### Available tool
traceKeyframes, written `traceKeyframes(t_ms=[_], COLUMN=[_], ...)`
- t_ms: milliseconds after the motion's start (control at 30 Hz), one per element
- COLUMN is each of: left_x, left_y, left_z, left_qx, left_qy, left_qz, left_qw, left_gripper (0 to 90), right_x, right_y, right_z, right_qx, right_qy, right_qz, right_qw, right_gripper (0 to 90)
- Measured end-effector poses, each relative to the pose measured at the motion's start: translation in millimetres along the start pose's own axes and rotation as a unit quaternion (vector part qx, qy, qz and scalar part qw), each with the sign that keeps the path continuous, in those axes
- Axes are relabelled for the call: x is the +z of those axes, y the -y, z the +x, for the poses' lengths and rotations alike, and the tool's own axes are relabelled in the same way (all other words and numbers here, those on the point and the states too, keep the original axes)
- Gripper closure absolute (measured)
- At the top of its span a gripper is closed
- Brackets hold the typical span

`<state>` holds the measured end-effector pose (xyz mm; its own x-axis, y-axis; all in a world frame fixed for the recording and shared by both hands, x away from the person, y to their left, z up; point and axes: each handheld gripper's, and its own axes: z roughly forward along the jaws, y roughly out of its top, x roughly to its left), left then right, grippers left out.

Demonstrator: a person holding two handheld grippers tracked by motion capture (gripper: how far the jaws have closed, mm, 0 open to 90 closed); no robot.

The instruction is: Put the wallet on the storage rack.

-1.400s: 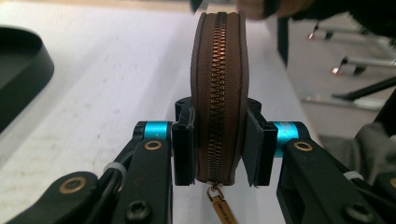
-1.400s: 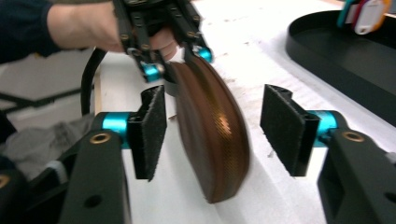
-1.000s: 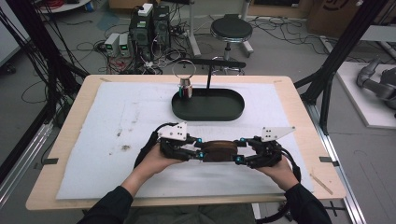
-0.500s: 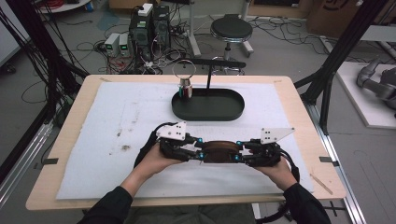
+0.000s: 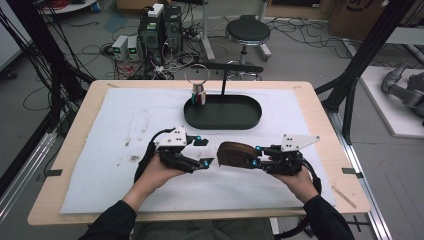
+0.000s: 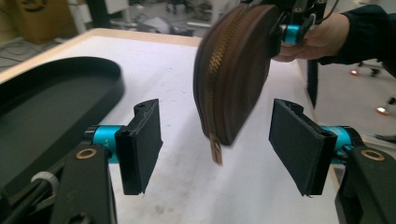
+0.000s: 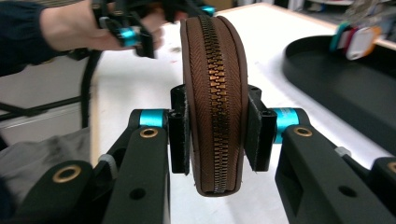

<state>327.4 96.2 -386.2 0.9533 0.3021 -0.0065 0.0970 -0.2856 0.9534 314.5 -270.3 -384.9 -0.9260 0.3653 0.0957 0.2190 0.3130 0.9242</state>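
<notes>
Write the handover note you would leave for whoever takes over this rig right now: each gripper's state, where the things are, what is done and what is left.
Right gripper: shut on the brown zip pouch, holding it on edge above the white mat; zip looks closed.
Left gripper: open; its jaws have just been opening, and the pouch's pull tab hangs between the pads untouched.
Black tray: at the far side of the mat, a small ringed item standing at its left end.
Done: pouch passed to the right gripper alone.
Left: probably setting the pouch in the tray.

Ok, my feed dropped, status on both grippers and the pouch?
Left gripper open, jaws just opened, clear of brown zip pouch. Right gripper clamped on pouch, held above the mat. Nothing in the way.
</notes>
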Motion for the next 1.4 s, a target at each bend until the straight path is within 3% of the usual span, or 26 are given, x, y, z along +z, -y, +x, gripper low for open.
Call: traceKeyframes(t_ms=[133, 300, 633, 800, 1067, 1400], left_x=[-21.4, -47.9, -86.6, -91.2, -93.6, -93.4], left_y=[6.9, 19.6, 48.5, 53.6, 50.3, 48.4], left_z=[-2.3, -8.7, -20.2, -22.0, -27.1, -28.2], left_qx=[-0.006, -0.014, -0.042, -0.070, -0.044, -0.041], left_qy=[-0.043, -0.092, -0.151, -0.149, -0.159, -0.152], left_qz=[-0.009, -0.014, -0.037, -0.063, -0.065, -0.069], left_qw=[0.9990, 0.9955, 0.9870, 0.9843, 0.9841, 0.9852], left_gripper=[30.6, 26.9, 24.8, 24.2, 24.2, 24.2], right_x=[-0.5, 0.4, 17.0, 32.7, 59.6, 90.9], right_y=[-6.5, -13.6, -35.9, -47.0, -60.4, -57.5], right_z=[-4.5, -12.0, -31.9, -43.0, -59.6, -78.6], right_qx=[0.000, 0.002, 0.002, 0.003, 0.008, 0.026], right_qy=[0.033, 0.074, 0.122, 0.144, 0.170, 0.198], right_qz=[-0.008, -0.015, -0.028, -0.023, -0.017, -0.005], right_qw=[0.9994, 0.9972, 0.9922, 0.9893, 0.9853, 0.9798], right_gripper=[68.2, 68.2, 68.2, 68.2, 68.2, 68.1])
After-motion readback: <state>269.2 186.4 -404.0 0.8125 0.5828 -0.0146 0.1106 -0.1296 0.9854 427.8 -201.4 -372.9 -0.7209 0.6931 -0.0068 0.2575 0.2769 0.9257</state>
